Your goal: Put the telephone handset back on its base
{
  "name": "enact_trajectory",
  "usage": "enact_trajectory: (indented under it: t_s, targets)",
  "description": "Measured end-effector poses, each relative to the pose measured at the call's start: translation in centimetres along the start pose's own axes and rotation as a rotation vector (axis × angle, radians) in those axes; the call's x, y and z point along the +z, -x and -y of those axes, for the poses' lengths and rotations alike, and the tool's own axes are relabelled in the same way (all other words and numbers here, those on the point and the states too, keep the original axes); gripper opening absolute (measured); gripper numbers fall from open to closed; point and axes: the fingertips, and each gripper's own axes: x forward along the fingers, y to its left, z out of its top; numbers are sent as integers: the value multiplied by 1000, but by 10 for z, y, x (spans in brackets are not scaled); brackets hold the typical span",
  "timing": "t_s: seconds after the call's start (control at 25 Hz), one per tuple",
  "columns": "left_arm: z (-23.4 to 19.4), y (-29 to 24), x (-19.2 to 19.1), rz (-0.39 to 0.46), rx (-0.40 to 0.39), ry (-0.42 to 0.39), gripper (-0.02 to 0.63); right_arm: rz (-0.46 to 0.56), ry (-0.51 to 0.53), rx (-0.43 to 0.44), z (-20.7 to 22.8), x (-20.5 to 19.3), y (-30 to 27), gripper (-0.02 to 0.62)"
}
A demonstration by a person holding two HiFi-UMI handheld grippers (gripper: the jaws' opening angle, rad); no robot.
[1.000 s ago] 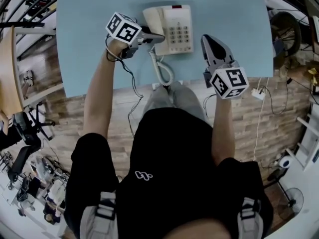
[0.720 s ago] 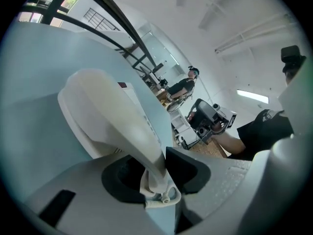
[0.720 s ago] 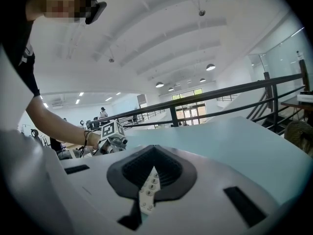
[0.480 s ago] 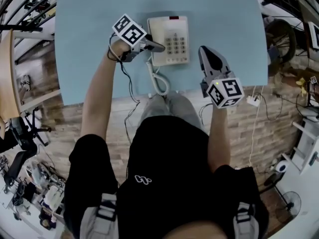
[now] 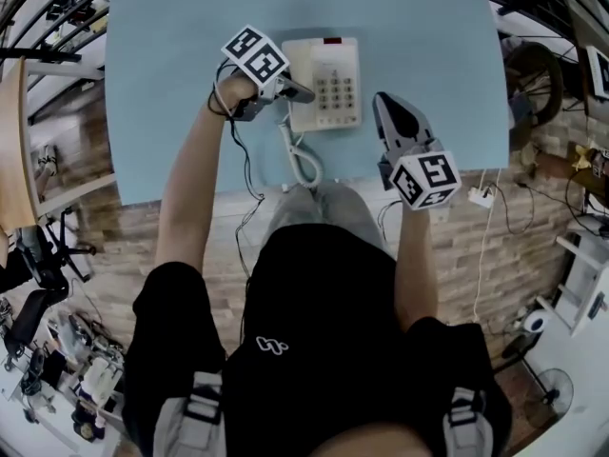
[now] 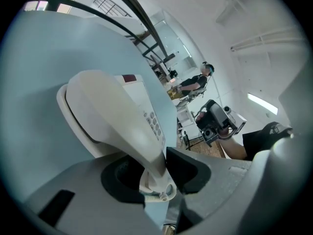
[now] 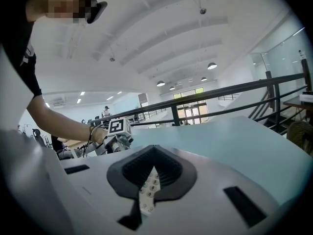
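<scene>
The cream handset [image 5: 296, 60] lies in the cradle on the left side of the telephone base [image 5: 338, 79], on the light blue table [image 5: 171, 27]. My left gripper [image 5: 297, 91] reaches over the handset's lower end. In the left gripper view that narrow end [image 6: 155, 173] sits between the jaws, with a dark gap on its left side. The handset [image 6: 112, 111] stretches away over the base [image 6: 142, 94]. My right gripper [image 5: 388, 112] hovers right of the phone, shut and empty. In the right gripper view only a sliver of keypad [image 7: 148, 192] shows through its slit.
The coiled cord [image 5: 303, 155] runs from the phone over the table's near edge. A power strip [image 5: 481, 196] and cables lie on the brick-patterned floor at the right. Chairs and clutter stand at the left, and black railings run beyond the table.
The left gripper has stayed at the handset's lower end while its marker cube shifted slightly to the right. The right gripper has drifted a little nearer the phone.
</scene>
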Motion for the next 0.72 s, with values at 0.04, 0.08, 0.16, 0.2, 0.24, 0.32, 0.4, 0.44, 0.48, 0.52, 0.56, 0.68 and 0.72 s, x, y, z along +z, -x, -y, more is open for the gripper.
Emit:
enact_trajectory:
  t_s: [0.04, 0.08, 0.16, 0.2, 0.24, 0.32, 0.4, 0.44, 0.48, 0.52, 0.56, 0.68, 0.72]
  targets:
    - [-1, -1, 0, -17, 15, 5, 135, 0, 1, 4, -1, 0, -1, -6]
    - [-1, -2, -1, -30, 29, 8, 140, 0, 2, 7, -2, 0, -1, -6]
    - [-3, -1, -3, -32, 52, 14, 145, 3, 4, 13, -4, 1, -2, -6]
    - [-4, 0, -4, -25, 63, 15, 147, 4, 5, 17, -5, 2, -3, -6]
    - [-4, 2, -5, -13, 75, 15, 149, 5, 7, 21, -6, 3, -4, -6]
    - [-6, 6, -5, 13, 100, 13, 157, 3, 10, 28, -9, 4, -6, -6]
    - [-6, 10, -5, 37, 116, 18, 163, -1, 11, 35, -12, 4, -7, -6]
    - [-6, 10, -5, 46, 122, 24, 164, -2, 11, 38, -14, 4, -8, -6]
    - [-7, 11, -4, 54, 131, 29, 166, -4, 13, 42, -14, 3, -9, -6]
    - [-8, 13, -4, 61, 147, 32, 171, -5, 15, 46, -15, 3, -10, -6]
    - [-10, 16, -4, 69, 169, 32, 176, -5, 17, 50, -16, 3, -11, -6]
    - [-11, 29, -2, 123, 232, 36, 178, -1, 20, 56, -19, 5, -12, -6]
    - [-12, 35, -1, 159, 252, 44, 178, 0, 21, 58, -20, 7, -13, -6]
